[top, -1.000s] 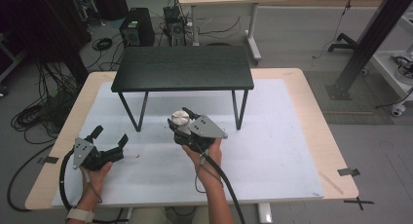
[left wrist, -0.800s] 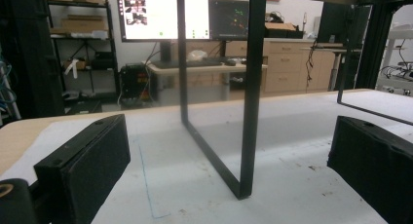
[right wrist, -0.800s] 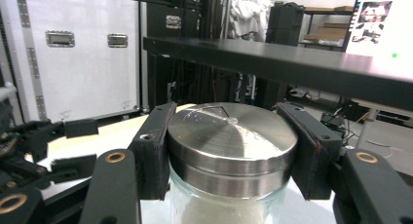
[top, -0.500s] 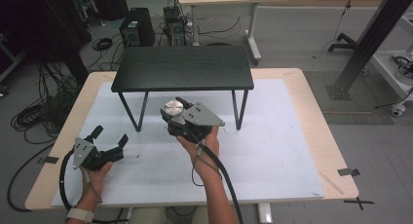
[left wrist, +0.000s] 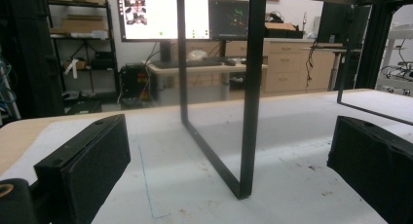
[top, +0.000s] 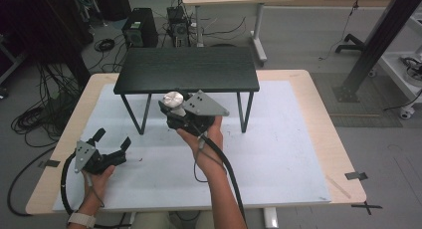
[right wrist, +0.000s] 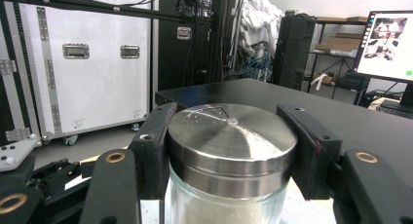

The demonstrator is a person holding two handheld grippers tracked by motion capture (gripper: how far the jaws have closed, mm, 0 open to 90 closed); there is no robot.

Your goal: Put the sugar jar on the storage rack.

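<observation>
Holding: your right gripper (top: 175,108) pinches a jar (right wrist: 229,165) just under its lid (right wrist: 232,136), a pad pressed on each side.
Jar, close up: the right gripper view shows you clear glass with white contents and a brushed steel lid, round and slightly domed.
Jar, from above: the high view gives you the lid (top: 173,98) as a pale disc, level with the front edge of the black shelf (top: 189,69).
Left gripper (top: 110,148): jaws spread wide, nothing between them, low over the white mat (top: 278,149).
Left gripper view: a thin black shelf leg (left wrist: 253,92) stands ahead of your pads, and scuffed mat lies between.
Shelf: flat dark top with a matte wood grain, on slim metal legs.
Room: beyond your right gripper the shelf top lies bare; to its right the mat is open to the table edge (top: 343,154).
</observation>
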